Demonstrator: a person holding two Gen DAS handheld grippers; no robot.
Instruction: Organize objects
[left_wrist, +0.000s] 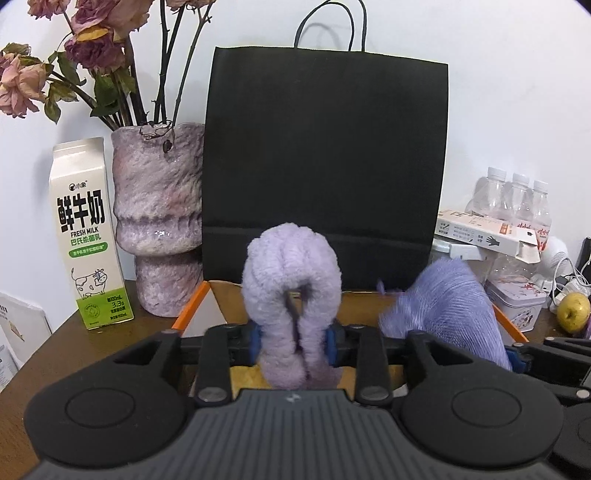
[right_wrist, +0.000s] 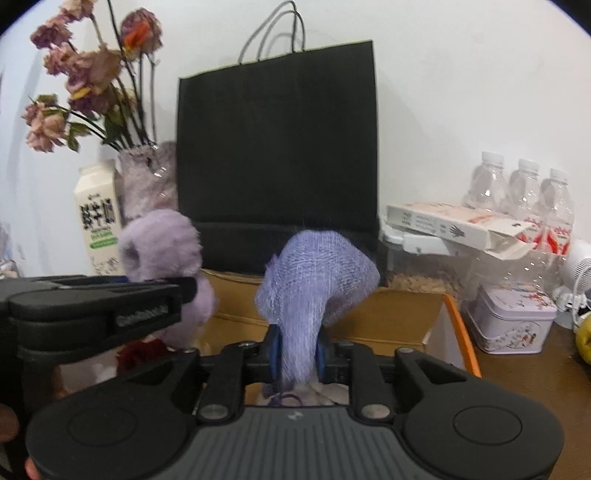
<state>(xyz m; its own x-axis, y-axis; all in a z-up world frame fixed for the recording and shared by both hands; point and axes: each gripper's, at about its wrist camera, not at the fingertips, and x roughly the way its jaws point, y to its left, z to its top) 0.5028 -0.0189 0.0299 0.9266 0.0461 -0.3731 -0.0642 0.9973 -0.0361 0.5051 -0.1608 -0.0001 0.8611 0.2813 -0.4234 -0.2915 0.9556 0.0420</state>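
Here the left hand-held gripper has its blue pads pressed on the waist of a fluffy lilac scrunchie, a plush looped band pinched so that it bulges above the jaws, which stand narrowly apart around it. Just to its right, the right hand-held gripper clamps a purple mesh pouf, a netted, finely ribbed bundle fanning out above equally narrow jaws. Both things hang over an open cardboard box with orange-edged flaps, which sits on the brown wooden surface in front of a matte black paper bag with thin cord handles.

Left of the bag stands a mottled pink-grey vase, glossy and rough-textured, holding dried roses, and beside it a white and green milk carton. To the right are three clear plastic bottles, a long white cardboard packet lying on a clear lidded container, and a pale printed tin.

The left wrist view alone shows a yellow-green apple whole and white cables near it. Only the right wrist view shows inside the box, where something dark red and pale fabric lie, too blurred to name.
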